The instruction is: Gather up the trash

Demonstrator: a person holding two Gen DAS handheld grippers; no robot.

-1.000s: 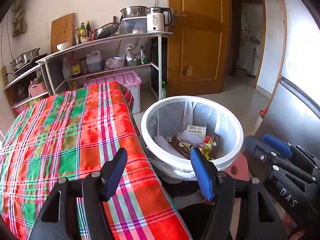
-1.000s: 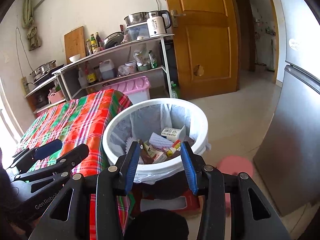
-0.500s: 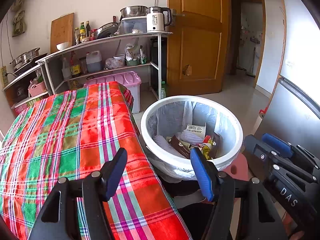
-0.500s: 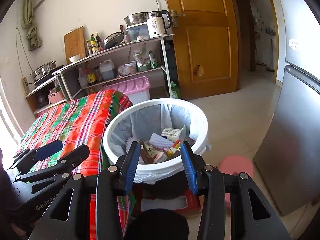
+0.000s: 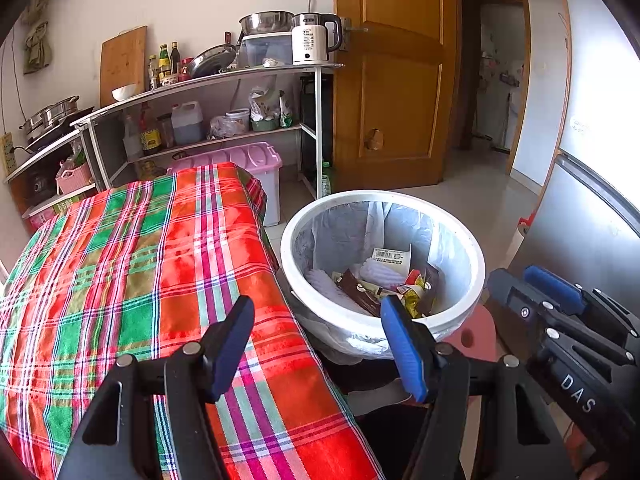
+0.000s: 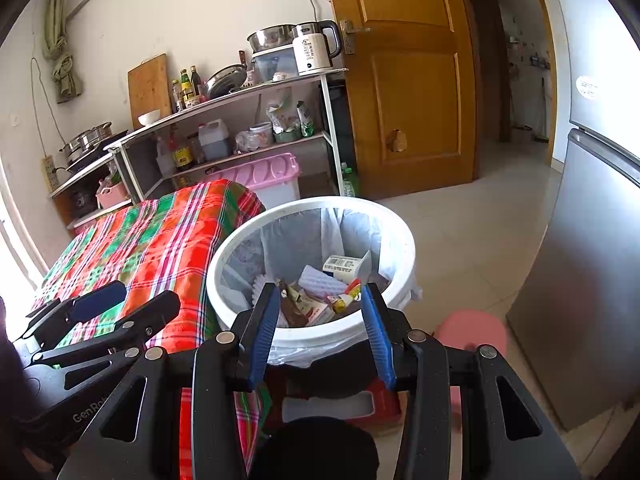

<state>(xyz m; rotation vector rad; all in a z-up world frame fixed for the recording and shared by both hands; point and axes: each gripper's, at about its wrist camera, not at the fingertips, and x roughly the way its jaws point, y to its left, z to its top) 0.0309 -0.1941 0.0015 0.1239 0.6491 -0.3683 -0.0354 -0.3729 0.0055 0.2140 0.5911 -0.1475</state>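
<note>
**Both grippers empty above the lined bin**

Surroundings: table under a red-green plaid cloth (image 5: 132, 280) fills the left wrist view from 7 to 11 o'clock. Behind it, at 11–12 o'clock, a metal shelf rack (image 5: 208, 84) carries a white electric kettle (image 5: 314, 38), a steel bowl, bottles and a wooden cutting board (image 5: 122, 64). A pink-lidded storage box (image 6: 260, 174) sits on the floor between rack and table. Closed wooden door (image 6: 408, 80) at 1 o'clock; grey refrigerator (image 6: 580, 260) at 3 o'clock. A pink stool (image 6: 472, 330) stands just beside the bin, at 4 o'clock in the right wrist view.

Container: white trash bin (image 6: 312, 204) with a clear plastic liner, touching the table's edge, centre frame. Inside: trash (image 6: 316, 300), namely a barcode-labelled white carton, a white ridged piece, brown and yellow-red wrappers, heaped at the bottom.

Grippers: left gripper (image 5: 320, 344) hangs over the table edge and the bin's near rim, jaws spread wide, nothing between them. Right gripper (image 6: 318, 328) sits in front of the bin's near rim, jaws parted less widely, also grasping nothing. Nothing blocks the bin's mouth.
</note>
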